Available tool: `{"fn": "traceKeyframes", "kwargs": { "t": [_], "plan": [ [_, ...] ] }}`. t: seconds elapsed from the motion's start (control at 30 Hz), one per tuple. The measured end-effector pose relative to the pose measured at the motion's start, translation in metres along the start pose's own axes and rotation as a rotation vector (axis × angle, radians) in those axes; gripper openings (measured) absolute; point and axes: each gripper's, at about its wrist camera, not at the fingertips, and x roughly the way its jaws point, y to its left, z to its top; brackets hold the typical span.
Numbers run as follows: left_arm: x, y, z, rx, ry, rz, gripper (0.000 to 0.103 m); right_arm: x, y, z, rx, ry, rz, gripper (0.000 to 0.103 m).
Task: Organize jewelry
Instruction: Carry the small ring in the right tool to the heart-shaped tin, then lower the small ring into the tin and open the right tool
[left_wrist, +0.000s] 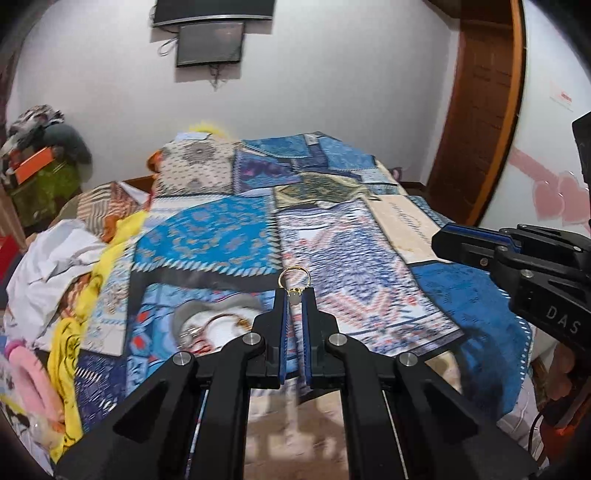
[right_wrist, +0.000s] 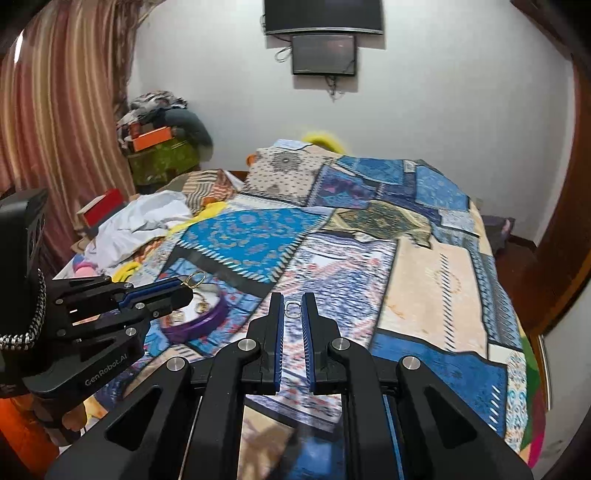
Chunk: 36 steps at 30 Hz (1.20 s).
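My left gripper (left_wrist: 294, 291) is shut on a gold hoop earring (left_wrist: 293, 277) with a small stone, held above the patterned bedspread. It also shows in the right wrist view (right_wrist: 184, 286), with the earring (right_wrist: 194, 278) over a purple-rimmed round tray (right_wrist: 207, 321). The tray (left_wrist: 221, 328) holds several gold and silver pieces and lies just left of and below my left gripper. My right gripper (right_wrist: 293, 308) is shut on a small silver ring (right_wrist: 293, 308), pinched between its tips above the bedspread. It appears in the left wrist view at the right (left_wrist: 443, 243).
The bed carries a blue patchwork spread (right_wrist: 369, 258). White and yellow clothes (left_wrist: 62, 258) are piled at its left side. A pink soft item (left_wrist: 29, 373) lies near the left corner. A wooden door (left_wrist: 480, 110) stands at the right, and a screen (right_wrist: 323, 53) hangs on the far wall.
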Motion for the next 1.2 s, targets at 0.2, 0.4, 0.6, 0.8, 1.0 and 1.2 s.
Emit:
{"fn": "traceKeyframes", "kwargs": {
  "t": [0.2, 0.4, 0.6, 0.8, 1.0, 1.2],
  "plan": [
    [0.002, 0.039, -0.015, -0.067, 0.024, 0.055, 0.005, 0.019, 0.026, 0.004, -0.046, 0.021, 0.055, 0.008],
    [0.015, 0.069, -0.037, -0.116, 0.088, 0.092, 0.005, 0.042, 0.047, 0.006, -0.066, 0.049, 0.117, 0.008],
    [0.026, 0.08, -0.043, -0.139, 0.101, 0.074, 0.005, 0.068, 0.065, 0.006, -0.097, 0.091, 0.165, 0.008],
    [0.037, 0.076, -0.041, -0.129, 0.092, 0.032, 0.005, 0.09, 0.075, 0.005, -0.104, 0.128, 0.197, 0.008],
    [0.046, 0.071, -0.039, -0.112, 0.087, 0.007, 0.005, 0.101, 0.077, 0.006, -0.099, 0.148, 0.219, 0.008],
    [0.048, 0.077, -0.038, -0.129, 0.082, -0.001, 0.005, 0.112, 0.082, 0.007, -0.097, 0.17, 0.241, 0.008]
  ]
}}
